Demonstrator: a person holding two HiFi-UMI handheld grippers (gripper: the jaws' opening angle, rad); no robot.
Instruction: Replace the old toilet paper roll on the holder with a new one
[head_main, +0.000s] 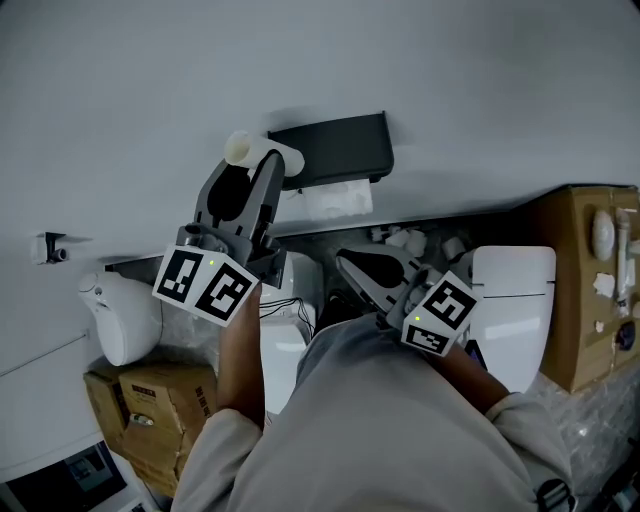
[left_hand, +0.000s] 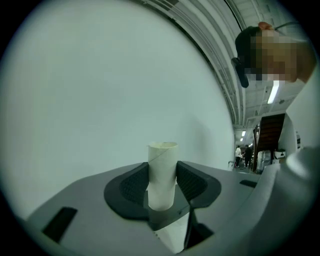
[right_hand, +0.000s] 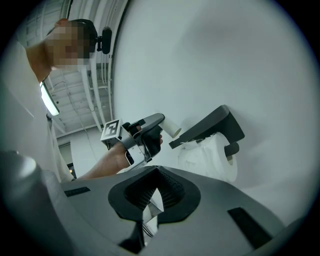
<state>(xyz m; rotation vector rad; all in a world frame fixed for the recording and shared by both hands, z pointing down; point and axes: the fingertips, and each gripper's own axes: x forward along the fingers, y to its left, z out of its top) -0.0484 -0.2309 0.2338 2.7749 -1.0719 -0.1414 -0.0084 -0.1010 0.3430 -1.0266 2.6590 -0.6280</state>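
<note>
An empty cardboard tube (head_main: 240, 148) sticks out of my left gripper (head_main: 255, 168), raised just left of the black wall holder (head_main: 335, 148). In the left gripper view the tube (left_hand: 162, 172) stands upright between the two pads, which press on its sides, so the left gripper (left_hand: 162, 182) is shut on it. A white toilet paper roll (head_main: 338, 200) hangs under the holder. My right gripper (head_main: 347, 263) sits lower, to the right, shut with nothing in it. The right gripper view shows its own gripper (right_hand: 156, 189), the holder (right_hand: 210, 125), the roll (right_hand: 215, 160) and the tube (right_hand: 171, 127).
A white toilet (head_main: 515, 300) stands at the lower right, with a brown cardboard box (head_main: 590, 290) beside it. At the left are a white rounded fixture (head_main: 120, 315), cardboard boxes (head_main: 150, 400) and a small wall fitting (head_main: 50, 247). The plain wall fills the upper part.
</note>
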